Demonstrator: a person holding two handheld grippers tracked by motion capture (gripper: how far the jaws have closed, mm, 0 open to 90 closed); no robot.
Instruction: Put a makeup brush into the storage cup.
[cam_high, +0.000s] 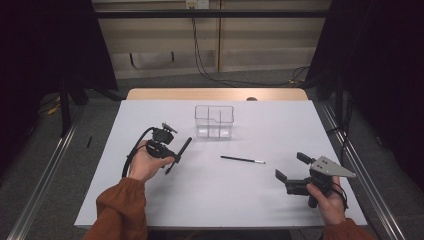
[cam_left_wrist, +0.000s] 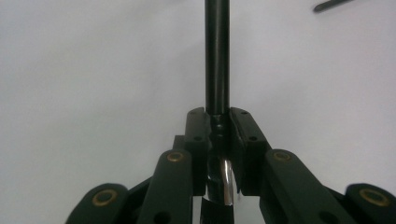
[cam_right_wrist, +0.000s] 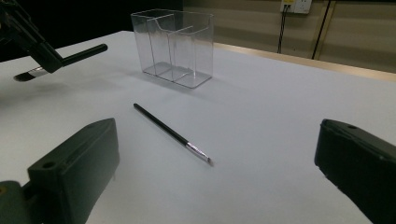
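My left gripper is shut on a thick black brush, held a little above the white table at its left. In the left gripper view the brush handle runs straight out from between the jaws, and its silver ferrule sits between the pads. A thin black brush lies flat at the table's middle, its tip pointing right. My right gripper hovers open at the right, aimed at that thin brush, with nothing between its jaws. A clear divided organizer stands behind the middle.
The white table has bare surface around both brushes. The clear organizer holds nothing that I can see. Dark curtains flank the table, metal rails run along its sides, and cables hang on the far wall.
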